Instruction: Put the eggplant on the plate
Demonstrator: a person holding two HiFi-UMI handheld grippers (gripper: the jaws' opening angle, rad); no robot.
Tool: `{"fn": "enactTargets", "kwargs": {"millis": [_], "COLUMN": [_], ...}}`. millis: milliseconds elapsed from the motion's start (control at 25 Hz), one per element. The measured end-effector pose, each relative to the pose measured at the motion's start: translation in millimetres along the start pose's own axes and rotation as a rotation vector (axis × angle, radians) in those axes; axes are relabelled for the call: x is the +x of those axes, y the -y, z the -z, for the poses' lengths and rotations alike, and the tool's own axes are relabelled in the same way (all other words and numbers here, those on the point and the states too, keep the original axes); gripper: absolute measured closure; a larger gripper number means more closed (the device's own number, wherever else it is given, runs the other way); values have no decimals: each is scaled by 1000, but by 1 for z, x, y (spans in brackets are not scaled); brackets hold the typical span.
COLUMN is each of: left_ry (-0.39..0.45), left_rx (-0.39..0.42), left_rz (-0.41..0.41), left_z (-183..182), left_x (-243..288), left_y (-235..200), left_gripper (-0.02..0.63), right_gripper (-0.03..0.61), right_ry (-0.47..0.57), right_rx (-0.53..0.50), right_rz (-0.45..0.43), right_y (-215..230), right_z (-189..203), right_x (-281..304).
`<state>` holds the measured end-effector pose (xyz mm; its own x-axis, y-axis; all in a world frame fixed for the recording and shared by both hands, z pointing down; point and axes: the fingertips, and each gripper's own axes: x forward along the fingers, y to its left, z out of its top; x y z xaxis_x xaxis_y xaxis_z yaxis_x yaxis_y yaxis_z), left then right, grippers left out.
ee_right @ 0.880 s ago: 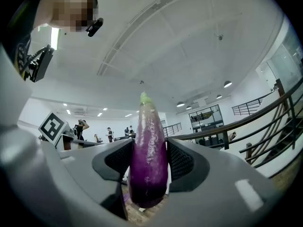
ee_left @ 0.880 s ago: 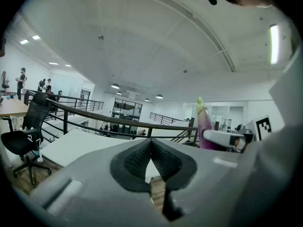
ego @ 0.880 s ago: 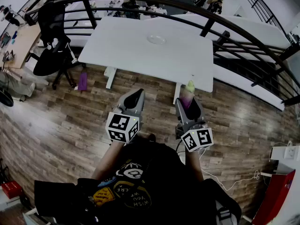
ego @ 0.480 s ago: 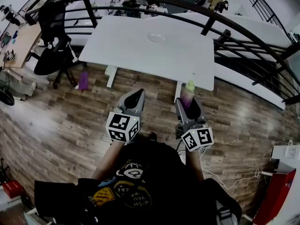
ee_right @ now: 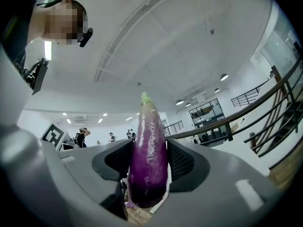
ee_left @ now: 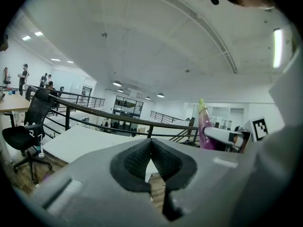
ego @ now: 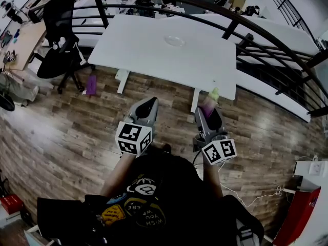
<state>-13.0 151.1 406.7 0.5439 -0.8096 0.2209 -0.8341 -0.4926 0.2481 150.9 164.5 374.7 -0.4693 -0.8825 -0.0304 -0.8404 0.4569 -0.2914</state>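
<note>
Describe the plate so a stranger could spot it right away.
Look at the large white rectangular table beside the curved dark railing. Near its far edge sits the pale round plate, the only dish there, nearly blending into the tabletop.

The eggplant (ee_right: 150, 174) has smooth, glossy purple skin. The right gripper (ee_right: 149, 148) has a shell that looks like matt grey plastic, and its pads (ee_right: 182, 162) are black with a rough mesh texture. At the head view's upper middle the table (ego: 154, 60) top is smooth matt white. The floor (ego: 66, 132) is grained wood planking.
</note>
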Motion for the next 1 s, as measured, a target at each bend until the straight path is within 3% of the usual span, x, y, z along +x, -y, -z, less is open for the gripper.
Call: {"fn": "enactTargets", "kwargs": {"millis": [240,440,640,1000], "left_ry": [6,52,-36,-89], "left_rx": [-8,-89,-5,-14], "left_rz": [15,99,118,133], "left_z": [1,-2,13,12], "left_x": [-12,-19,-14,54], "left_y": [-15,-23,-26,-44], "left_gripper": [615,615,615,615], "right_gripper": [351,351,351,351], "right_ry": [-11,-29,-67,-111], "right_rx": [6,22,55,73], "right_rz": [-6,-4,3,-37], "right_y": [-18,-30,-35,7], "right_z": [10,23,41,48], "right_x": [10,18,28,90]}}
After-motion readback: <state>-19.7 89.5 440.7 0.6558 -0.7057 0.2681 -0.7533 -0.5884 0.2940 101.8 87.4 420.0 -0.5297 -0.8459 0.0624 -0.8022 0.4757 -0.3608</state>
